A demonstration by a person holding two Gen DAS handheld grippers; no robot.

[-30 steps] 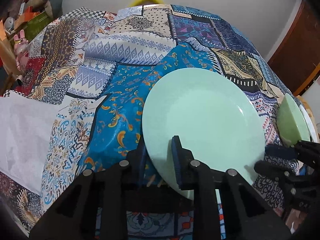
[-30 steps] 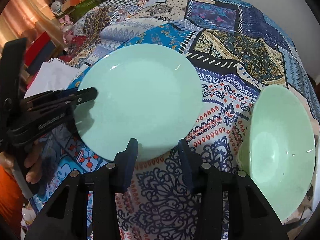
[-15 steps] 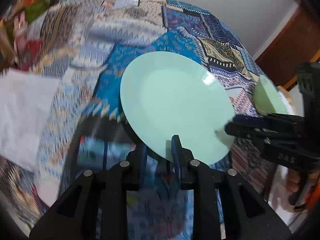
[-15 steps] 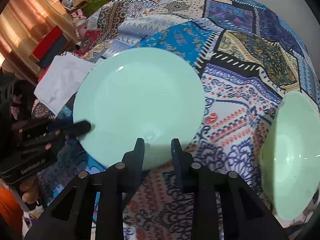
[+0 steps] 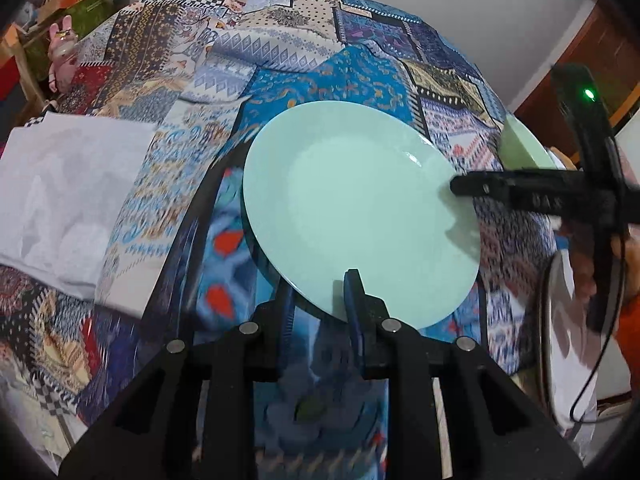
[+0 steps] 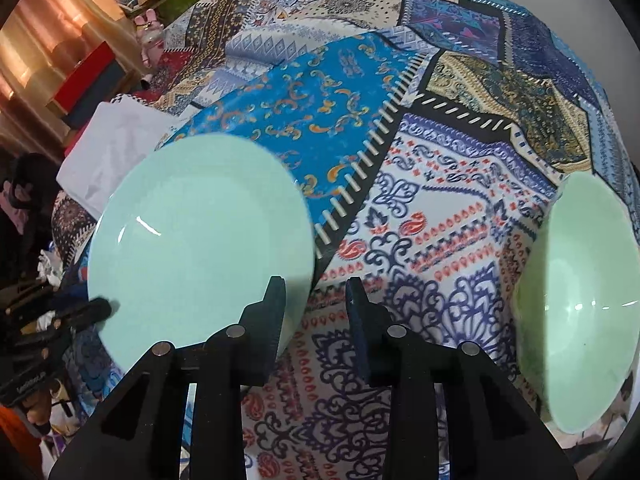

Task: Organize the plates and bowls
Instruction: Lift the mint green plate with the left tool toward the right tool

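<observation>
A pale mint plate [image 5: 356, 208] hangs tilted above the patchwork cloth, with my left gripper [image 5: 320, 292] shut on its near rim. In the right wrist view the same plate [image 6: 196, 252] sits to the left. Its right rim reaches just inside my right gripper [image 6: 316, 300], whose fingers stand apart and do not pinch it. The left gripper [image 6: 100, 308] shows at the plate's far left edge. A light green bowl [image 6: 576, 292] rests at the right side of the table, apart from both grippers. From the left wrist view, the right gripper [image 5: 456, 188] points at the plate's right rim.
A patchwork tablecloth [image 6: 420, 220] covers the table. A white cloth [image 5: 60, 200] lies at its left edge. Boxes and a pink toy [image 6: 148, 36] crowd the far left. A person's hand [image 5: 588, 272] holds the right gripper, with a white round object [image 5: 560, 340] below it.
The left gripper has lifted the plate off the cloth and drawn it nearer. The right gripper narrowed its fingers at the plate's rim, and the plate has since slid to its left.
</observation>
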